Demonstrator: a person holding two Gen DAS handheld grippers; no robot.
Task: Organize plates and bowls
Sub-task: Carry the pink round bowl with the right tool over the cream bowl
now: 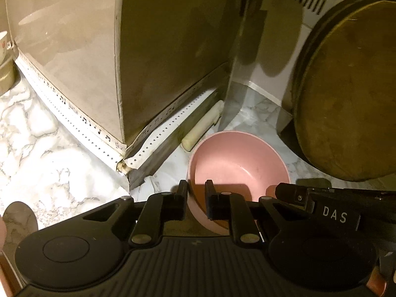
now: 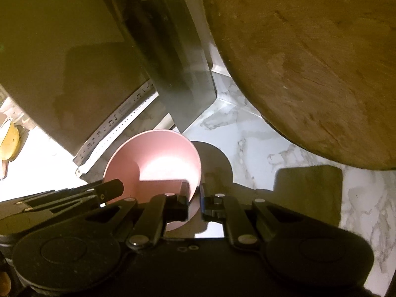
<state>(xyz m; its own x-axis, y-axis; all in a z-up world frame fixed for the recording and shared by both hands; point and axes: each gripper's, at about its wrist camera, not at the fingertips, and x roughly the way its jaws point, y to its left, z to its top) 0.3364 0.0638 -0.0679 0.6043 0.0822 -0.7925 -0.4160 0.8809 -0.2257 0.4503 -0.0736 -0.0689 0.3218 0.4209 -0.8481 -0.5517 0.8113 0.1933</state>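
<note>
A pink bowl (image 1: 237,163) stands on the marble counter (image 1: 49,163) near a wall corner. My left gripper (image 1: 196,193) straddles the bowl's near-left rim, one finger outside and one inside, closed on the wall. My right gripper (image 2: 195,195) straddles the bowl's right rim (image 2: 158,158) the same way, closed on it. Each gripper shows in the other's view: the right one in the left wrist view (image 1: 321,198), the left one in the right wrist view (image 2: 104,190).
A large round wooden board (image 1: 346,94) leans upright at the right, also close in the right wrist view (image 2: 309,61). A metal cleaver (image 2: 183,74) leans in the corner. A pale roll (image 1: 203,126) lies by the wall base. Cups (image 1: 3,59) stand far left.
</note>
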